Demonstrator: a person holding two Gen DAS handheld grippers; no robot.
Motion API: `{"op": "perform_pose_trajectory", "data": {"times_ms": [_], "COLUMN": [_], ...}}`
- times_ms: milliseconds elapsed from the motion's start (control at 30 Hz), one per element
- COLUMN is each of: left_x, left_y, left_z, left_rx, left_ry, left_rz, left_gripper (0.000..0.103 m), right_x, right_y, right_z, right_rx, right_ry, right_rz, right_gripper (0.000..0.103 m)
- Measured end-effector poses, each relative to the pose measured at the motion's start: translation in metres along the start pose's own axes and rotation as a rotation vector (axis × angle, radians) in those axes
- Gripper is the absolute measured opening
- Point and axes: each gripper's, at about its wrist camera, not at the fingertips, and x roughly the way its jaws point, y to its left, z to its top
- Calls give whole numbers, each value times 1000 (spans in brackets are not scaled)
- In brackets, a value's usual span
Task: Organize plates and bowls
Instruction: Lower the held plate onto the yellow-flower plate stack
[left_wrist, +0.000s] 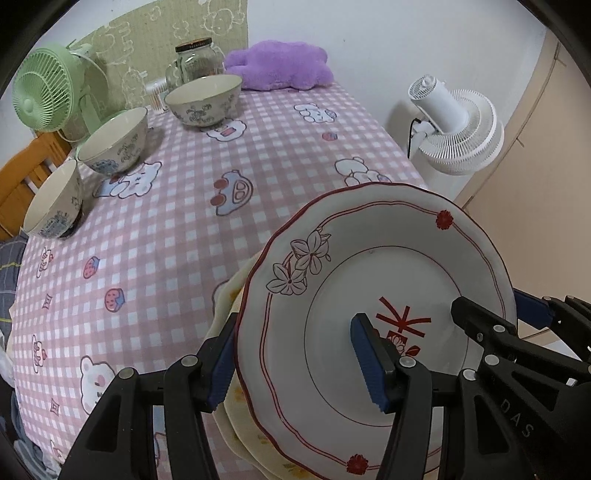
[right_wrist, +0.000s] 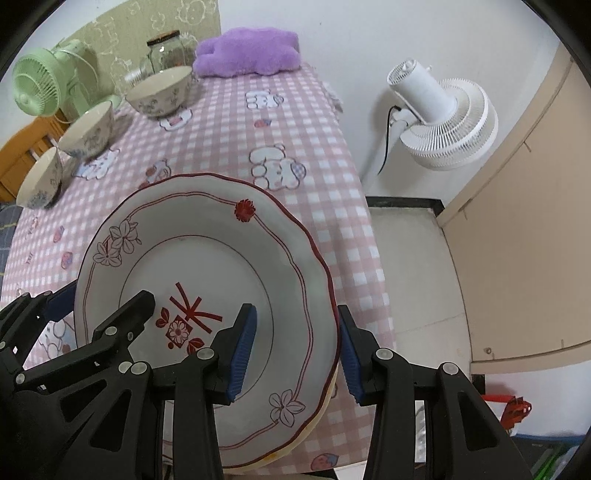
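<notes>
A white plate with a red rim (left_wrist: 369, 280) (right_wrist: 221, 251) lies on top of a cream plate (left_wrist: 236, 424) (right_wrist: 325, 402) at the near edge of the table. My left gripper (left_wrist: 295, 362) straddles the stack's left rim, one finger over the top plate, one outside. My right gripper (right_wrist: 295, 350) straddles the right rim the same way. Both jaws stand wide, with a gap to the rim. Three patterned bowls stand at the far left: the near one (left_wrist: 55, 201) (right_wrist: 38, 181), the middle one (left_wrist: 114, 142) (right_wrist: 88, 129), the far one (left_wrist: 205, 98) (right_wrist: 160, 92).
The table has a pink checked cloth (left_wrist: 177, 229) (right_wrist: 229, 122). At the back stand a green fan (left_wrist: 48, 92) (right_wrist: 44, 85), glass jars (left_wrist: 195, 61) (right_wrist: 166, 51) and a purple plush (left_wrist: 280, 66) (right_wrist: 247, 51). A white floor fan (left_wrist: 458, 129) (right_wrist: 439, 118) stands right of the table.
</notes>
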Motion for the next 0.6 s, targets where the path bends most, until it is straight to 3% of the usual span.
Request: {"op": "perform_pose_trajectory", "data": {"times_ms": [333,600], "left_x": [8,11], "left_y": [-6,-12], "left_z": [-5,-7], "left_rx": [31,56], "left_ry": [13,13], "left_rz": [39,83], "left_gripper": [60,59], "right_x": [17,20], "right_y": [-2,-2], "right_z": [-3,-2], "right_rx": [15,8], "right_ry": [56,41], "right_rz": [18,23], "right_gripper": [46,46]}}
